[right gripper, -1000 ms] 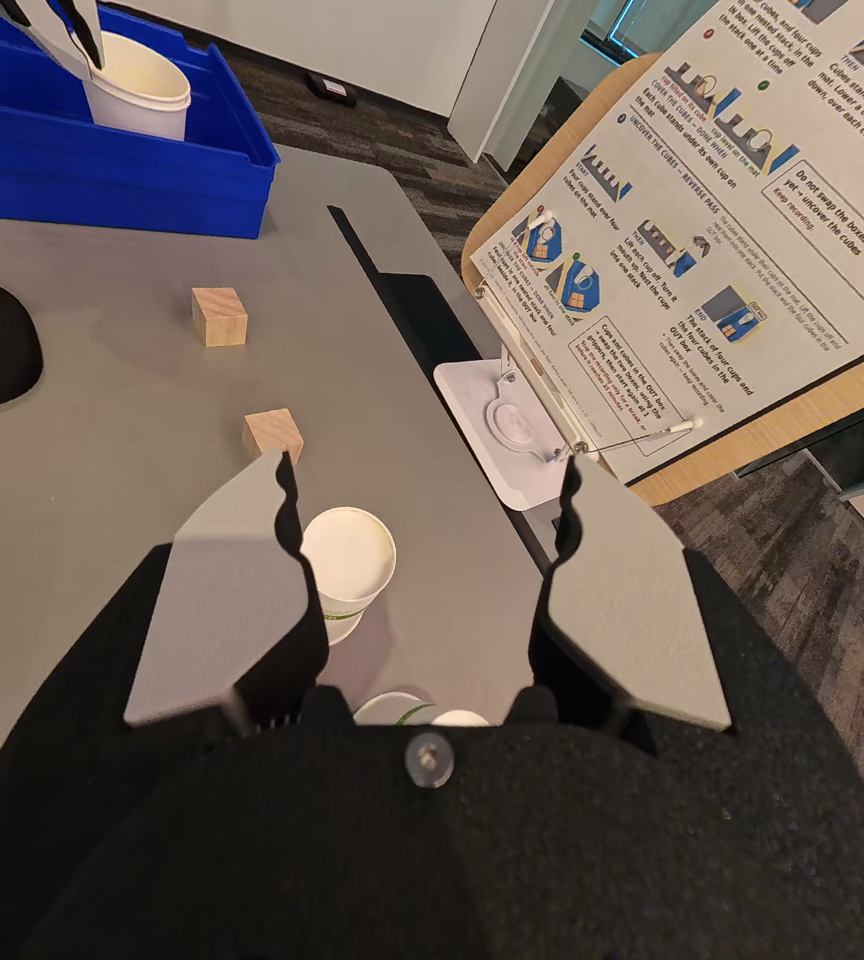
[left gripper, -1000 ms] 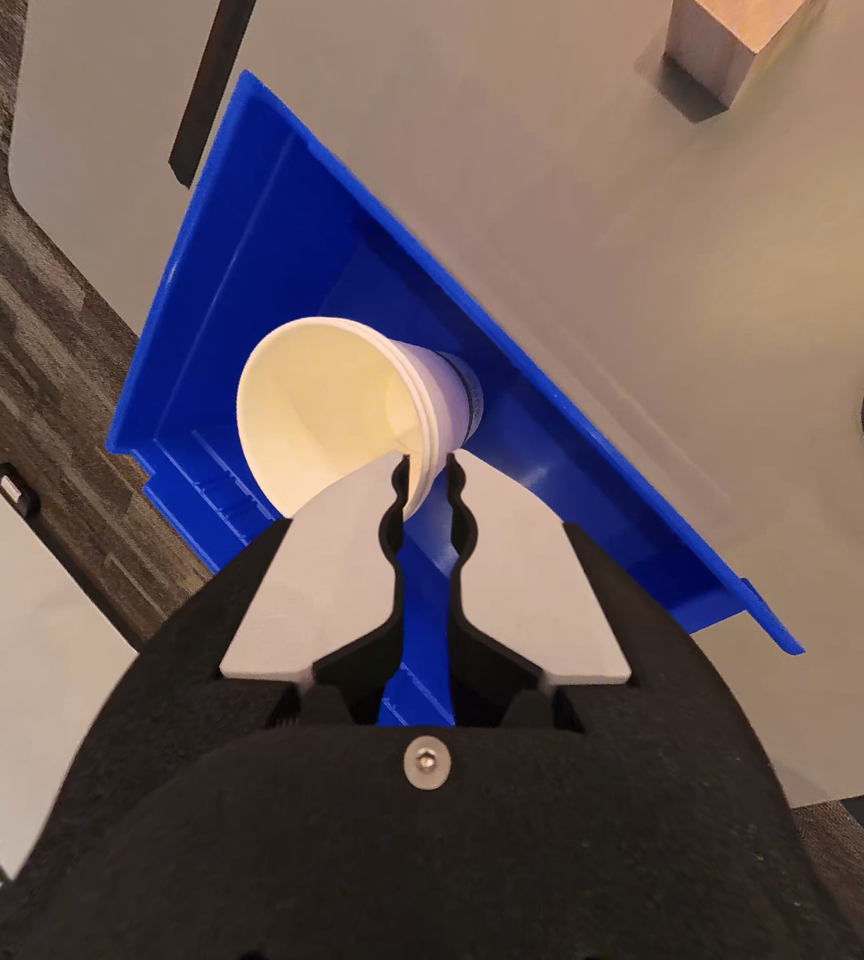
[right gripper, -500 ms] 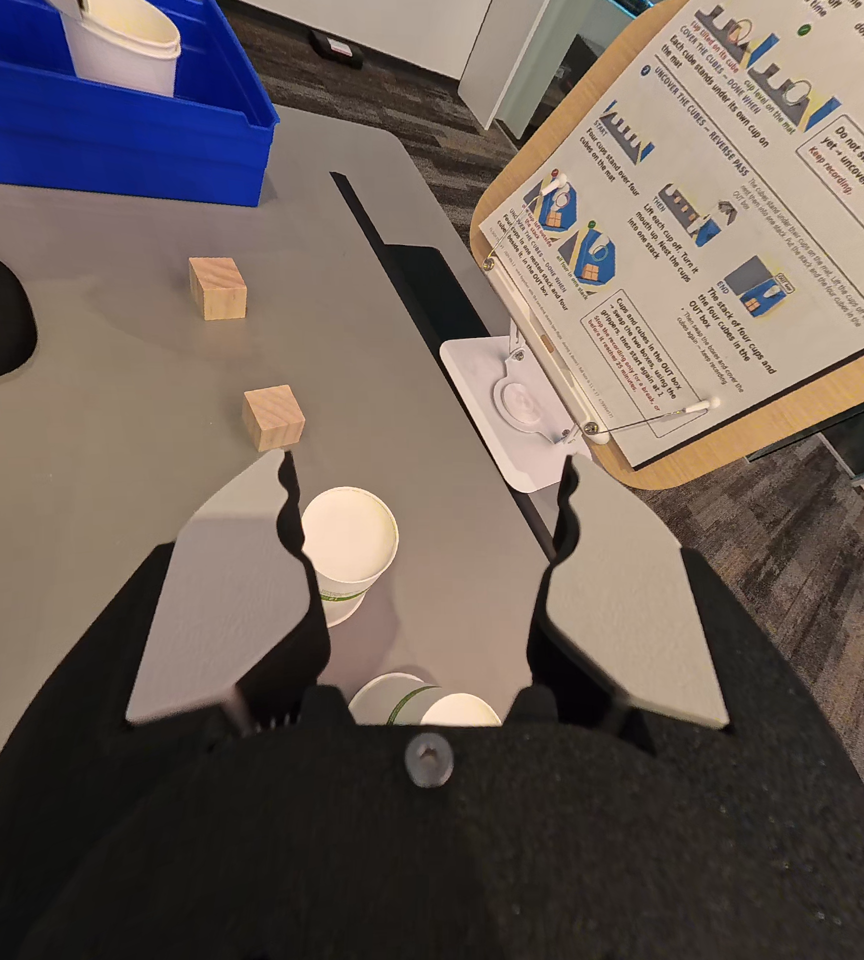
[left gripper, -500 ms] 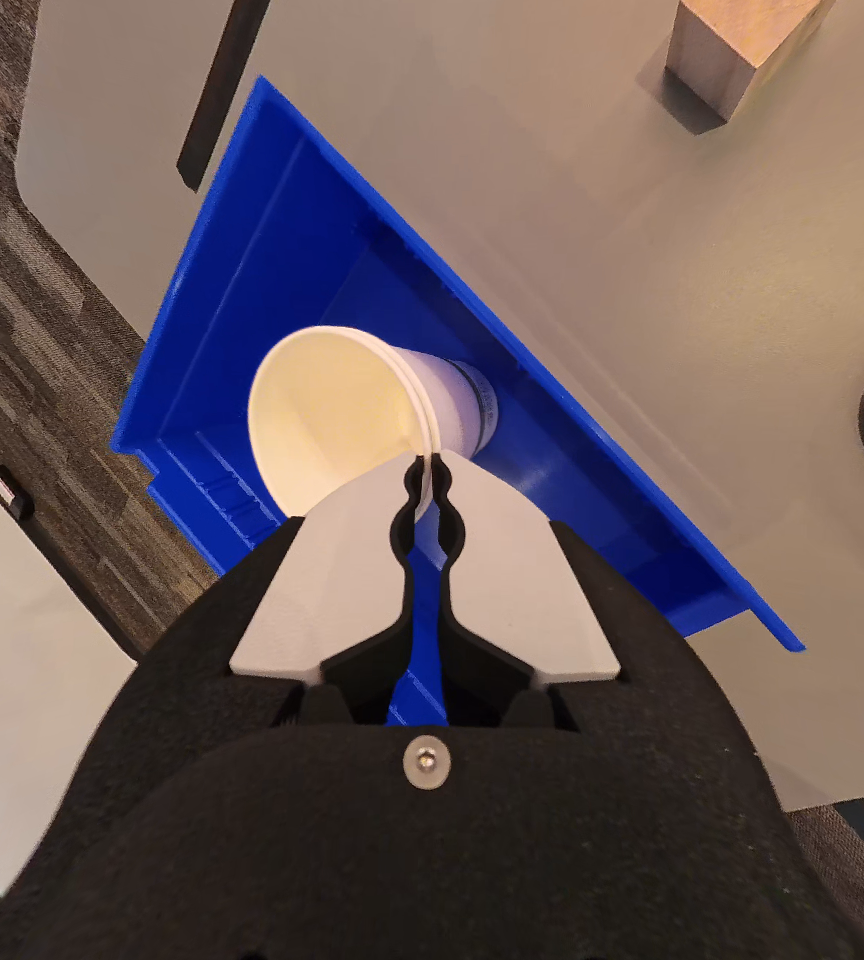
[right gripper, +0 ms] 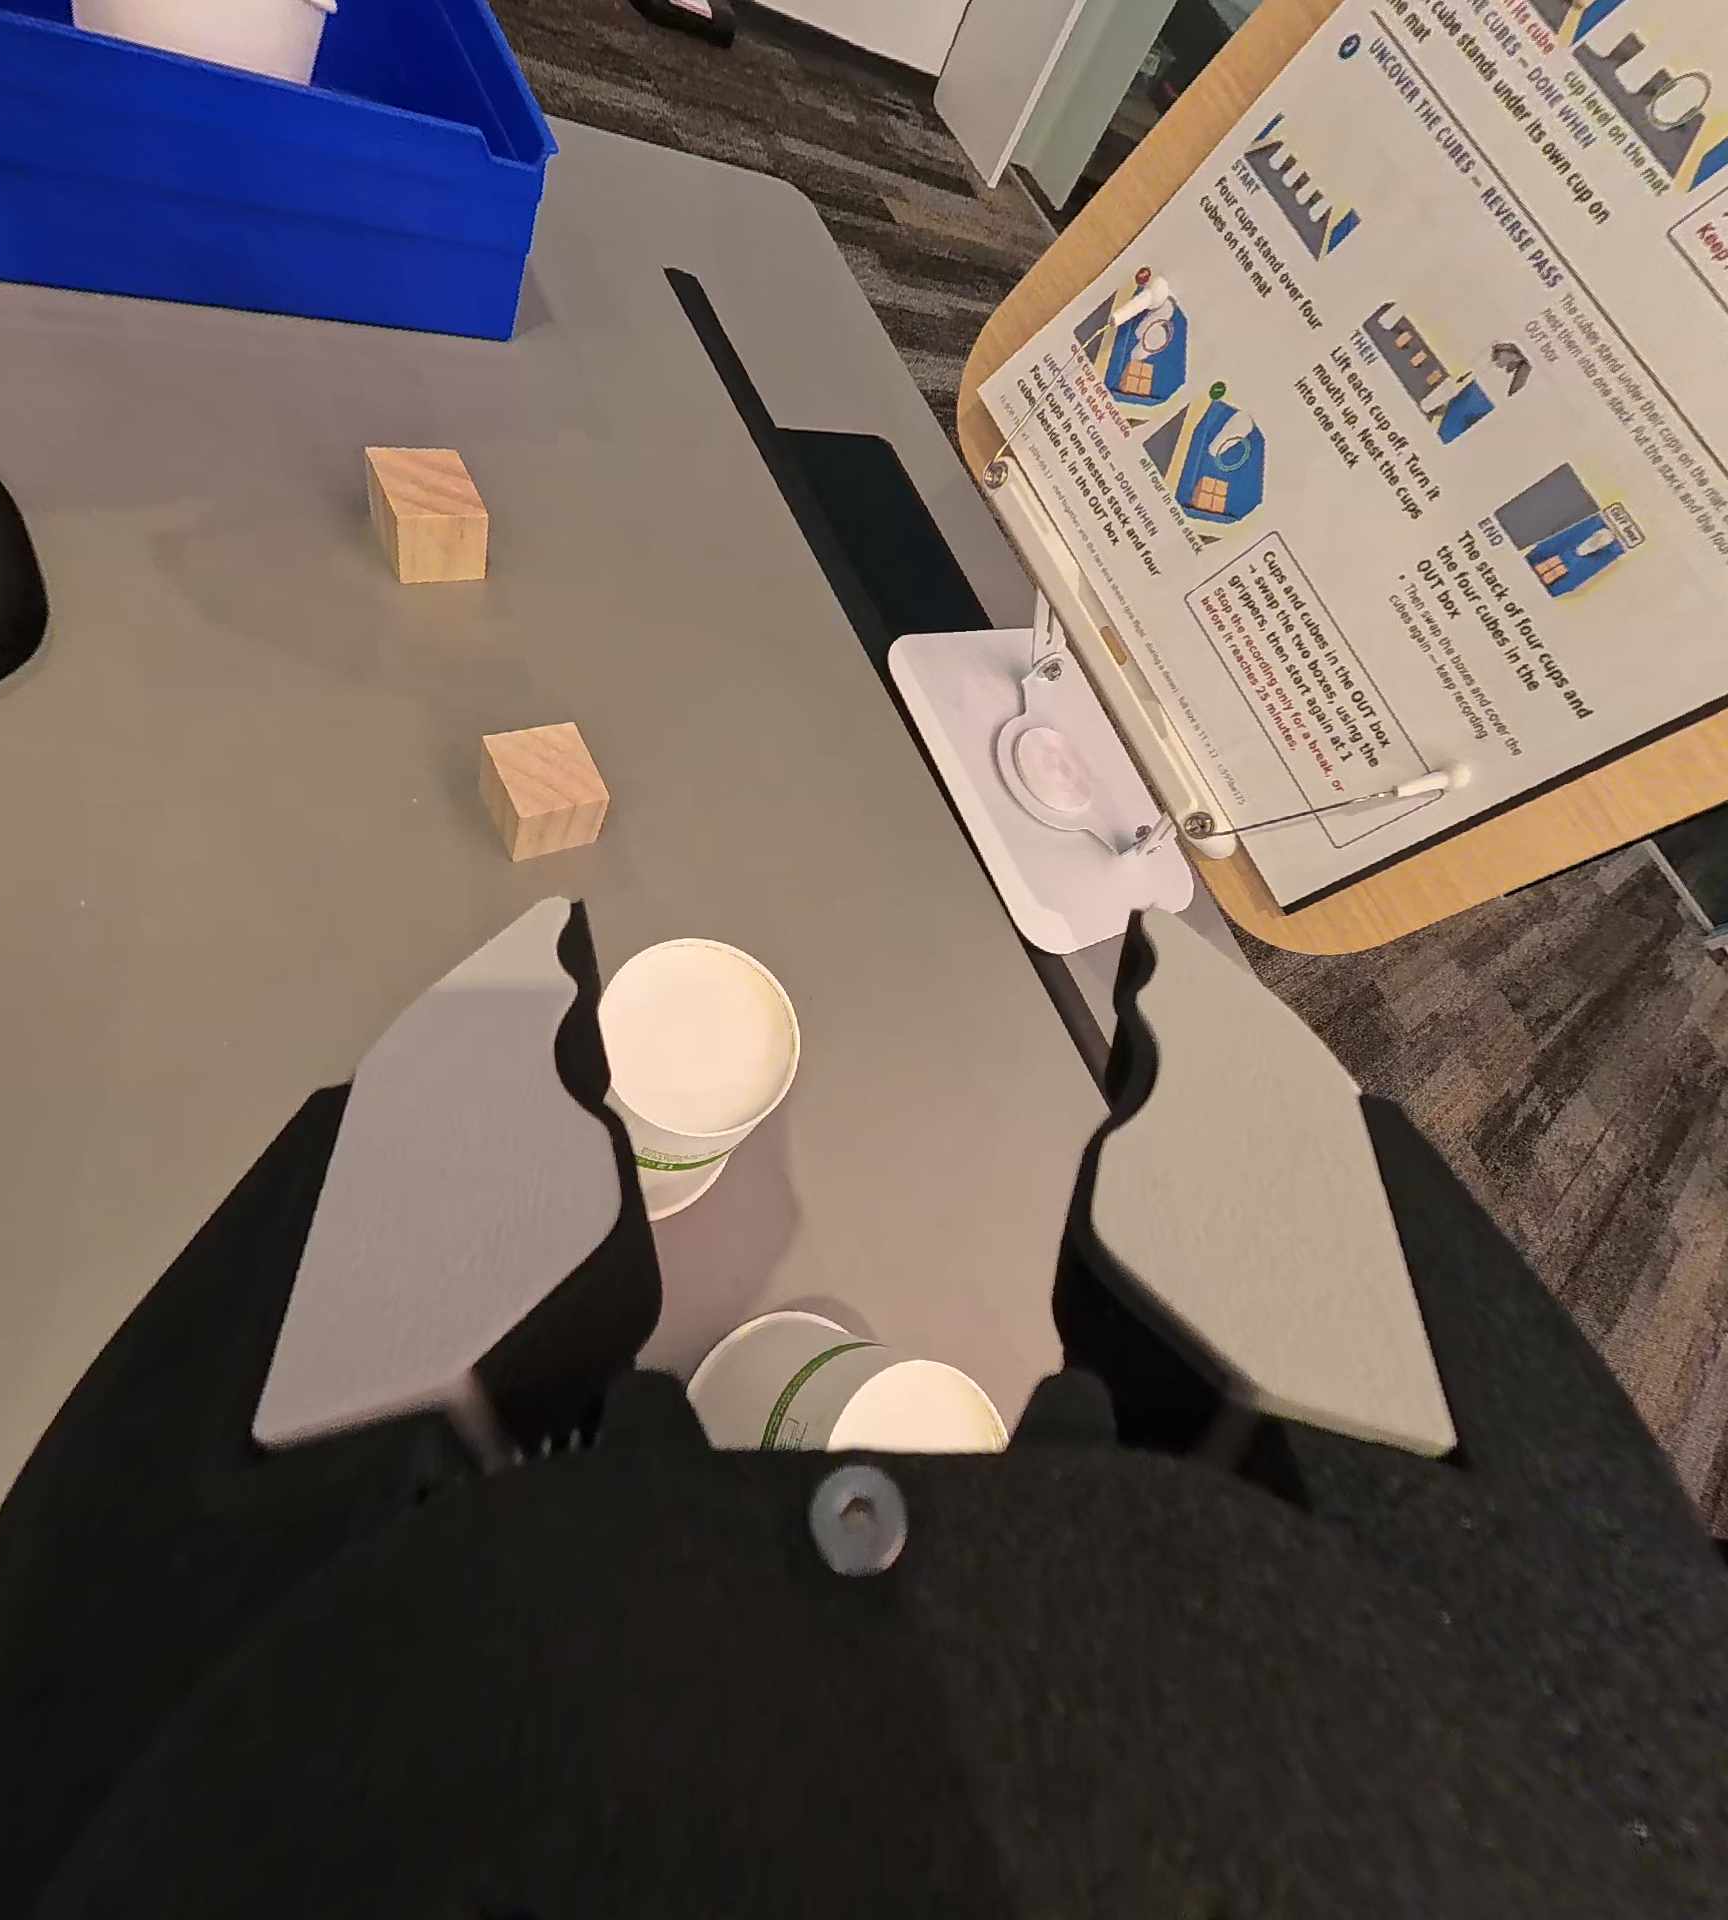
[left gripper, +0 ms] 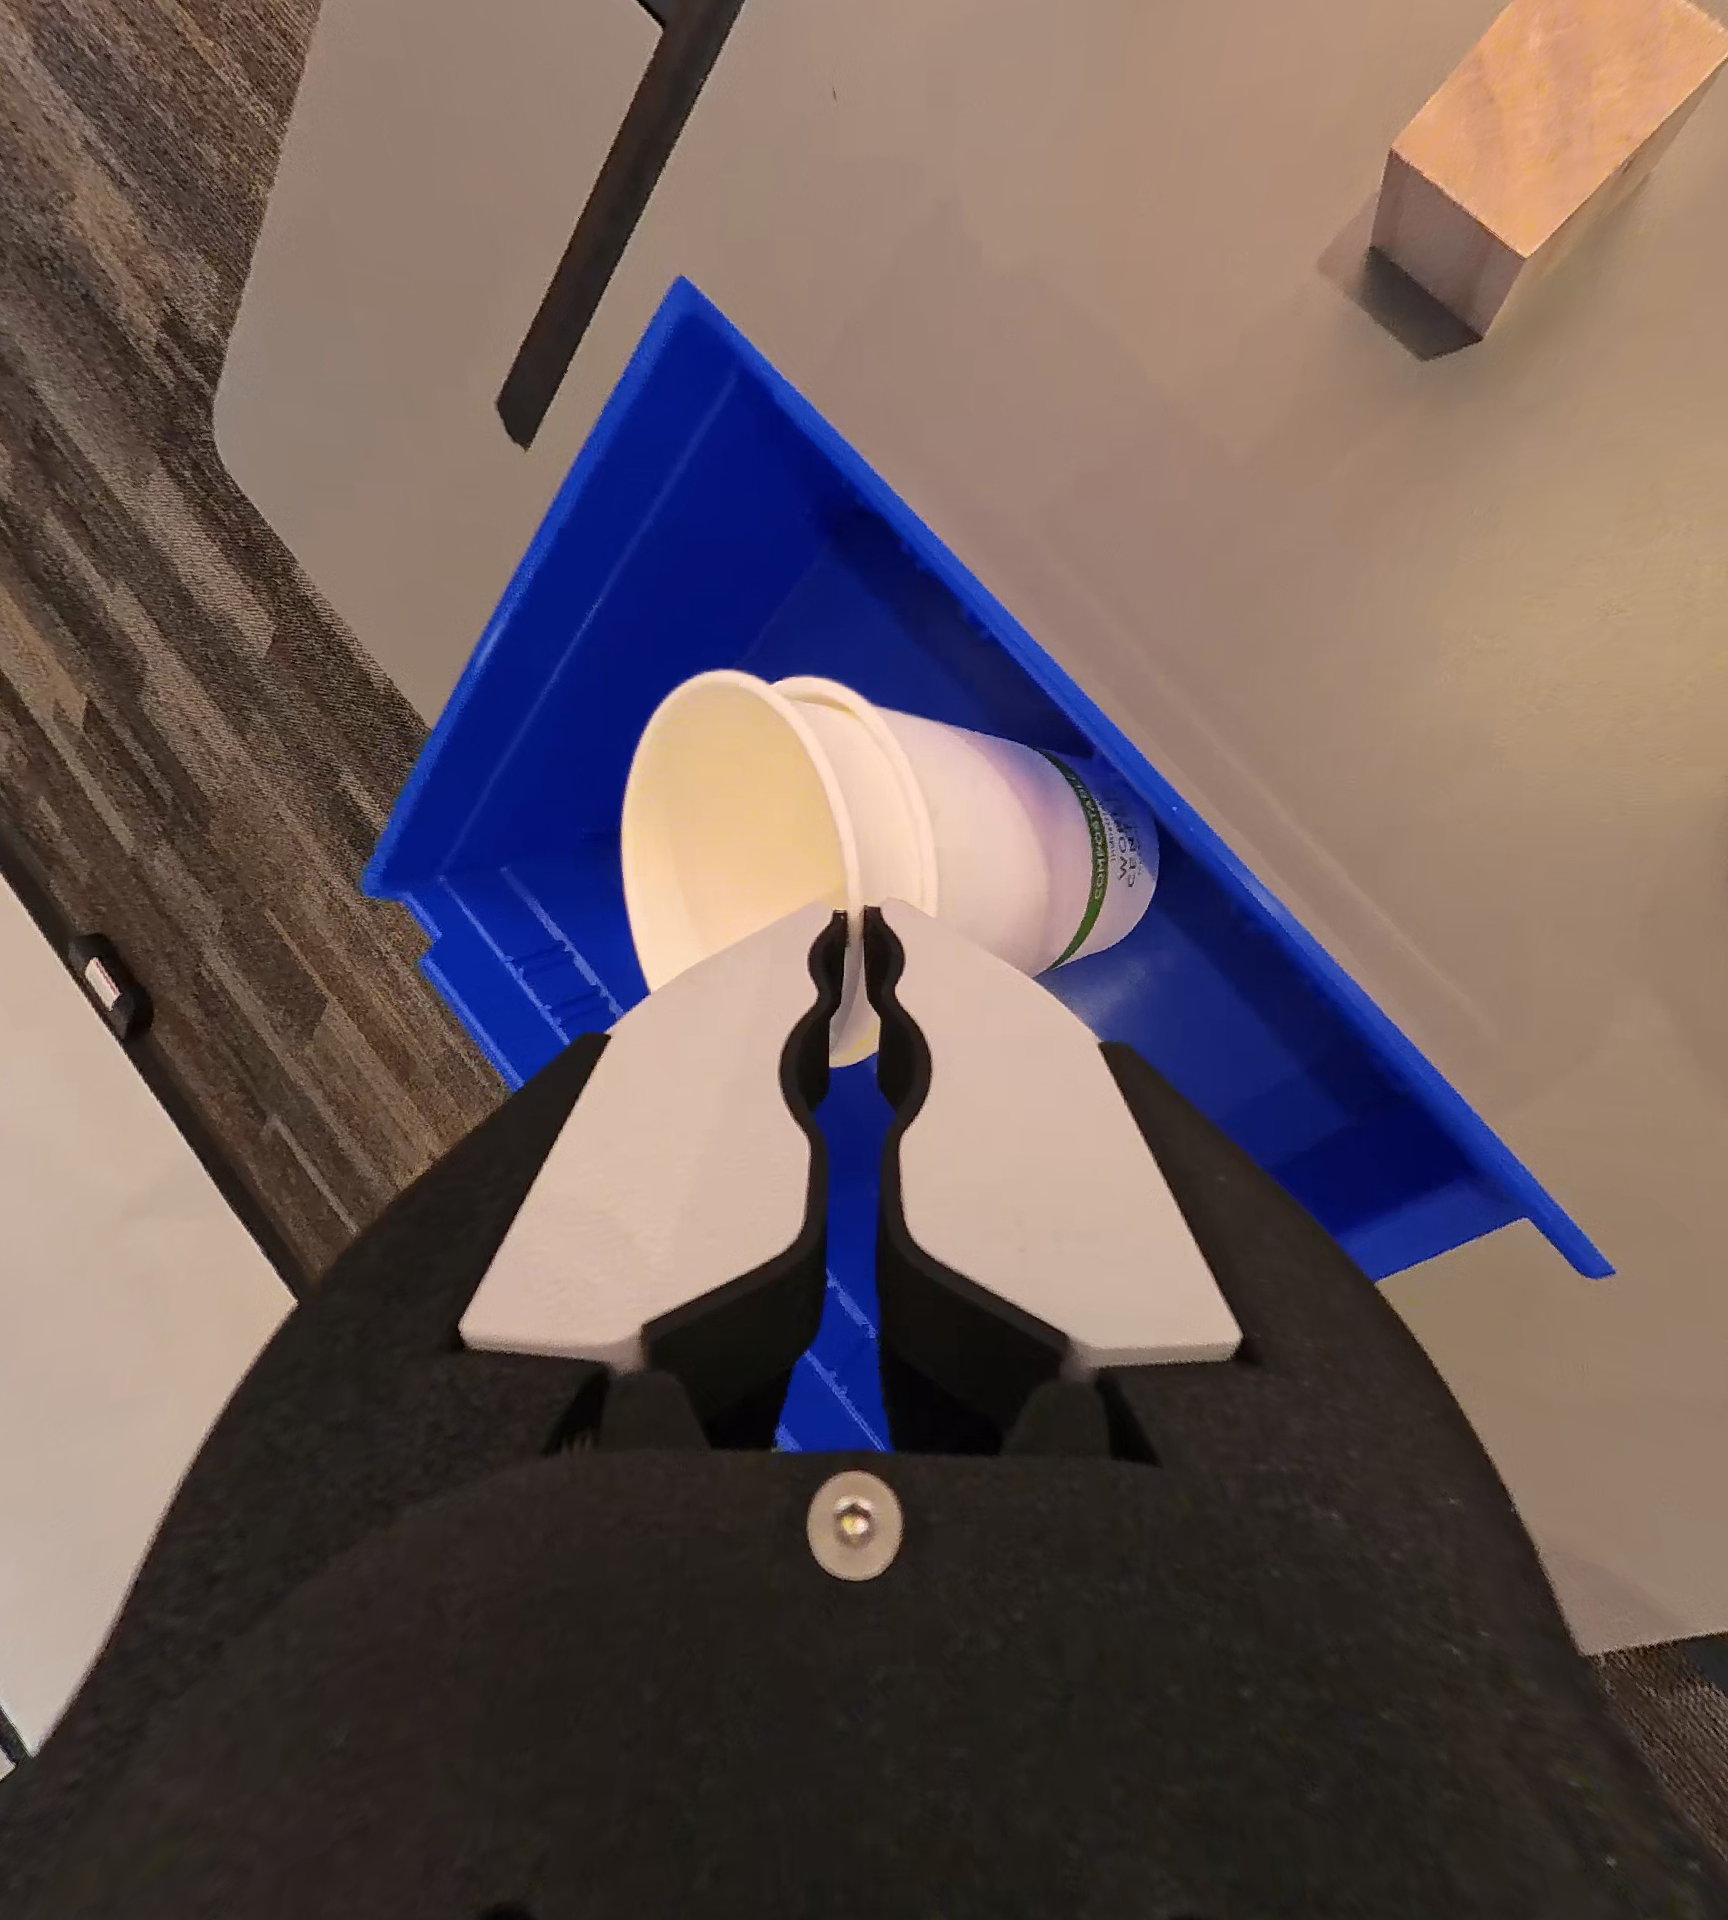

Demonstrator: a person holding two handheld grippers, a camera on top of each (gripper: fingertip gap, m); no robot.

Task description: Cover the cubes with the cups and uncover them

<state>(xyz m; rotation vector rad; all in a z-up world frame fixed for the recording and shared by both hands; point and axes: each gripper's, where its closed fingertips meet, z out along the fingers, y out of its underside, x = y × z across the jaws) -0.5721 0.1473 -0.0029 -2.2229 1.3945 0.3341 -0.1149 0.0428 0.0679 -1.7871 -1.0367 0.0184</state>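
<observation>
Left gripper [left gripper: 855,914]: jaws nearly closed, pinching the rim of the top cup of a nested paper cup stack [left gripper: 870,831]; the stack sits inside the blue bin [left gripper: 631,582], mouth towards the camera

Blue bin: rests on the grey counter [left gripper: 1203,468] at its edge; patterned carpet [left gripper: 112,520] lies beyond that edge; in the right wrist view the bin [right gripper: 216,197] shows at the far left corner with a white cup [right gripper: 205,36] poking above its wall

Right gripper [right gripper: 855,935]: jaws spread wide, gripping nothing; it hangs above the counter [right gripper: 164,779], well apart from the bin

Upside-down paper cups: one [right gripper: 699,1060] stands base up just beside the left finger; a second [right gripper: 860,1387], with a green band, lies close under the gripper body, partly hidden

Wooden cubes: two stand bare on the counter between the bin and the upturned cups; the farther cube [right gripper: 427,512] is nearer the bin, the nearer cube [right gripper: 543,790] just beyond the first cup; one cube [left gripper: 1535,156] also shows in the left wrist view, well apart from the bin

Instruction sheet [right gripper: 1462,416]: clipped to a wooden board on a white stand [right gripper: 1036,769], off the counter's right side
</observation>
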